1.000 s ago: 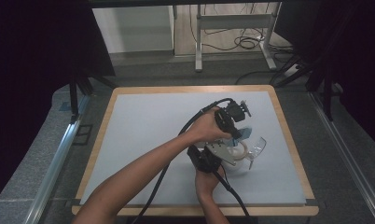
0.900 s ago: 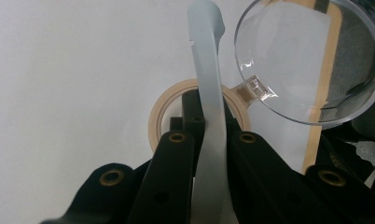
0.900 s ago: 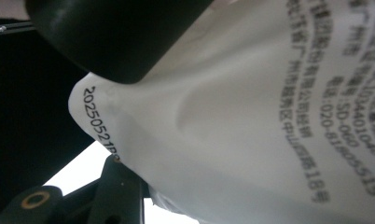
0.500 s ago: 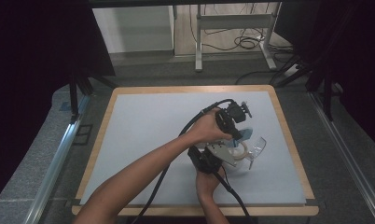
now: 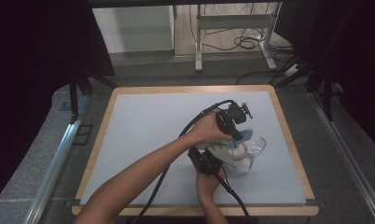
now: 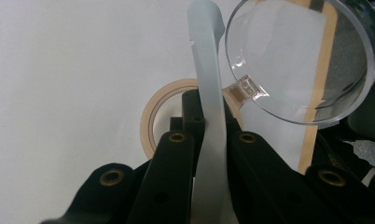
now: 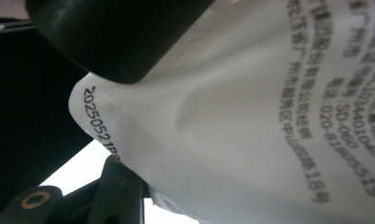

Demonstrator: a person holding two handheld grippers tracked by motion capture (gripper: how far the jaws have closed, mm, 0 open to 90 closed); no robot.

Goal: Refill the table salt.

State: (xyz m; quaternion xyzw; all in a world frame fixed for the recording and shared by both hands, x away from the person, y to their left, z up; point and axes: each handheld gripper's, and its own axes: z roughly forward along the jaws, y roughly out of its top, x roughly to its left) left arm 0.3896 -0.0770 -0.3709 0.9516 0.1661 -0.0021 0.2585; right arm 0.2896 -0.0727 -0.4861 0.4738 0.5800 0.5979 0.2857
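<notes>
A: Largest first. Table [image 5: 190,88] with wooden rim, white mat [image 5: 143,126] over it. Both forearms come in from the bottom and meet right of centre.

B: Grippers?

A: Left gripper [image 5: 240,132] is the farther one, right gripper [image 5: 223,156] nearer the person, close together. Just beside them a clear glass [image 5: 256,147] on the mat, and a tape roll [image 5: 238,151] near its foot.

B: The work piece?

A: A packet [image 5: 245,135], held up between the two grippers, above the mat and next to the glass. In the right gripper view it is white with printed text and a date code [image 7: 251,130], very close to the lens.

B: Jaws?

A: Left jaws clenched on a pale strip [image 6: 209,93]. I judge that is the packet's top edge seen end-on. The glass's mouth [image 6: 307,56] lies just right of the strip, the tape roll [image 6: 150,126] below. Right jaws stand partway closed with the packet's body between them. The lower one [image 7: 120,186] presses into it, so I read a grasp.

B: Step?

A: My guess: opening the packet, one gripper on the edge and one on the body, before emptying it into the glass.

B: Next move needs?

A: Probably opposing pulls across the seal, right grip kept firm. Then tip the open end over the glass's mouth. Whether the seal is torn yet, I cannot tell.
</notes>
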